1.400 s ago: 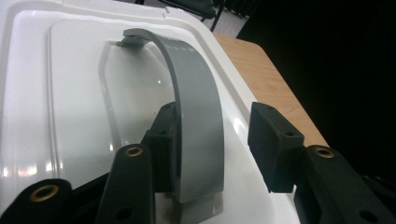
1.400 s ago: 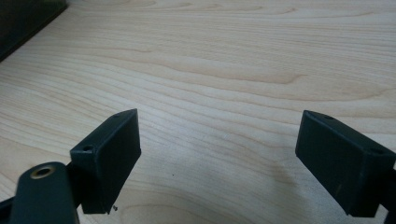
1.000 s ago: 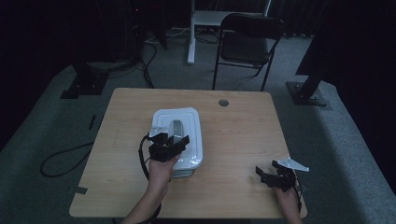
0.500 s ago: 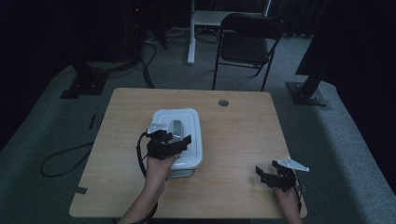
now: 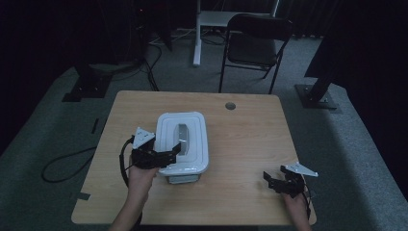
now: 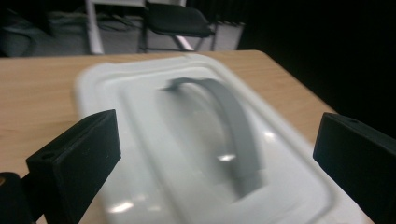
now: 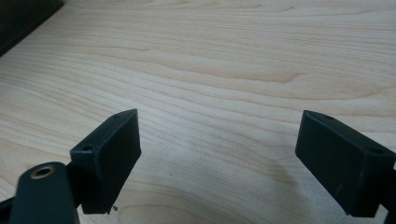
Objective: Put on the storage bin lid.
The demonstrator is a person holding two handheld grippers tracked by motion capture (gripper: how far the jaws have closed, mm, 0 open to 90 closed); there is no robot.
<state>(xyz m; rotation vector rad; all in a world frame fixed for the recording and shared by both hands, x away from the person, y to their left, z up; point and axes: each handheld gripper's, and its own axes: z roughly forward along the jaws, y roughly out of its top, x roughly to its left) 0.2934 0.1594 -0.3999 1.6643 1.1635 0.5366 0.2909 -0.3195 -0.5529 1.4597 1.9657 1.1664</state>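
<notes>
A white plastic container (image 5: 183,147) with a snap-on lid sits near the middle of a wooden table (image 5: 245,139). It lies directly ahead of the left gripper (image 5: 163,156), whose black jaws have just been opening and now stand wide apart over the container's near left corner, with nothing pressed between them. A grey strap handle (image 6: 231,126) arches along the centre of the lid, just beyond the jaws in the left gripper view (this view is blurred, so fine detail is lost).

The container looks like rigid, smooth, fairly light moulded plastic. Its glossy lid would probably be slippery to pinch at the edge. The arched handle seems the surest place to take hold, gripped across its narrow width.

The right gripper (image 5: 281,183) rests well apart, at the table's near right corner, with its jaws spread wide over bare wood. A folding chair (image 5: 250,45) stands beyond the table's far edge.
</notes>
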